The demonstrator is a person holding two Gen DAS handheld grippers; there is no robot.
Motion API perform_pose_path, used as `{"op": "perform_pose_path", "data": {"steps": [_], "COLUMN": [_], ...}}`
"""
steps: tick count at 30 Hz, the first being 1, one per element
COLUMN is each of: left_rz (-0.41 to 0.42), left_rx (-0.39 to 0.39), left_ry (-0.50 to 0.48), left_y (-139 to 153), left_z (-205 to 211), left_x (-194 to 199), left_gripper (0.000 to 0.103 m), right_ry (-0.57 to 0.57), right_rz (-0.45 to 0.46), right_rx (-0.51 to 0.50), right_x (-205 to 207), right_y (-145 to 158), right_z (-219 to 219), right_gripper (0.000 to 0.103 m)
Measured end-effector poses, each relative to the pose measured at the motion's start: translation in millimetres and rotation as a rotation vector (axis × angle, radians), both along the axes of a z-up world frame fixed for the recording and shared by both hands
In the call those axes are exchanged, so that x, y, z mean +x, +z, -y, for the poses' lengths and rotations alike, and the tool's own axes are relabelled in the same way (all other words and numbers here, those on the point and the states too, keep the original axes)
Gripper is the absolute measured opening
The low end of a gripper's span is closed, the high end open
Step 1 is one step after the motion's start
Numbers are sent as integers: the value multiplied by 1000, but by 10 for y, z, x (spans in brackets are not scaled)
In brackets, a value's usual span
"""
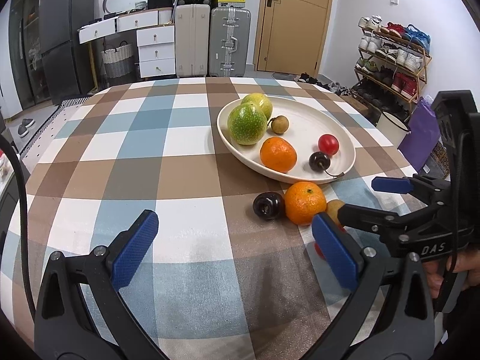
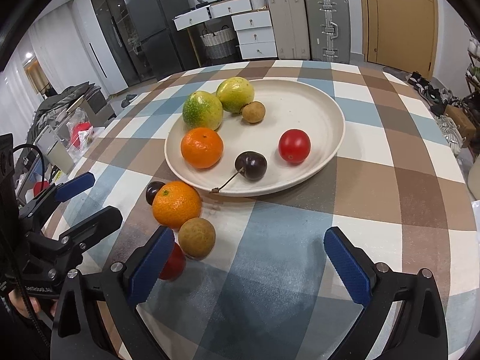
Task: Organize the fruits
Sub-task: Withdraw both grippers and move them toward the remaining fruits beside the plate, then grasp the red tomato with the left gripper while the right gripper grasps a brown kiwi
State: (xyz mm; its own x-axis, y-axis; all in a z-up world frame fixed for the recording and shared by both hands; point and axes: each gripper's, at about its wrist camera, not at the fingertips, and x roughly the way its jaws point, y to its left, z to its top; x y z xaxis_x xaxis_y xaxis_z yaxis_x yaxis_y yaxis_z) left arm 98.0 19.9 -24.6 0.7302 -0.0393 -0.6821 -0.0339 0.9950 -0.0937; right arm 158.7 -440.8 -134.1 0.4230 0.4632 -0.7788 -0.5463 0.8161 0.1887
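Overall, the table (image 2: 390, 180), under a checked cloth, carries a white plate (image 2: 315, 105) well toward its middle. Left tool (image 1: 234, 249) and right tool (image 2: 246, 258) both stand wide, jaws empty, above bare cloth. On the plate: two green fruits (image 2: 202, 114) touching, an orange (image 2: 201, 147), a red tomato (image 2: 294, 145), a dark cherry (image 2: 251, 165) whose stem overhangs the rim, and a brown longan (image 2: 253, 112). Off the plate, just beside its near rim, lie a second orange (image 2: 176, 204), a second longan (image 2: 196, 238) touching it, a dark cherry (image 1: 268, 205), and a red fruit (image 2: 174, 262) partly hidden behind the right tool's finger.
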Motion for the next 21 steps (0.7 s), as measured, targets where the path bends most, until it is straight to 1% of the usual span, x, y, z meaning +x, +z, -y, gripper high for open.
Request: {"op": "perform_pose_path", "data": {"steps": [5, 11, 15, 19, 21], "left_rz": [-2, 0, -37, -77, -100], "left_rx": [0, 2, -36, -51, -49], "left_ry": [-4, -8, -57, -119, -146], "left_y": [-5, -8, -46, -80, -112], "left_z": [8, 16, 64, 197, 291], "left_x": [15, 9, 30, 72, 106], "left_gripper": [102, 102, 102, 101, 98], "right_ry": [-4, -63, -82, -73, -73], "right_rz": [4, 8, 6, 19, 18], "right_rx": [-26, -26, -35, -47, -45], "right_x": [30, 50, 58, 34, 39], "right_y": [-17, 14, -2, -2, -5], "right_z": [-18, 229, 350, 369, 385], "right_gripper": [102, 102, 102, 102, 102]}}
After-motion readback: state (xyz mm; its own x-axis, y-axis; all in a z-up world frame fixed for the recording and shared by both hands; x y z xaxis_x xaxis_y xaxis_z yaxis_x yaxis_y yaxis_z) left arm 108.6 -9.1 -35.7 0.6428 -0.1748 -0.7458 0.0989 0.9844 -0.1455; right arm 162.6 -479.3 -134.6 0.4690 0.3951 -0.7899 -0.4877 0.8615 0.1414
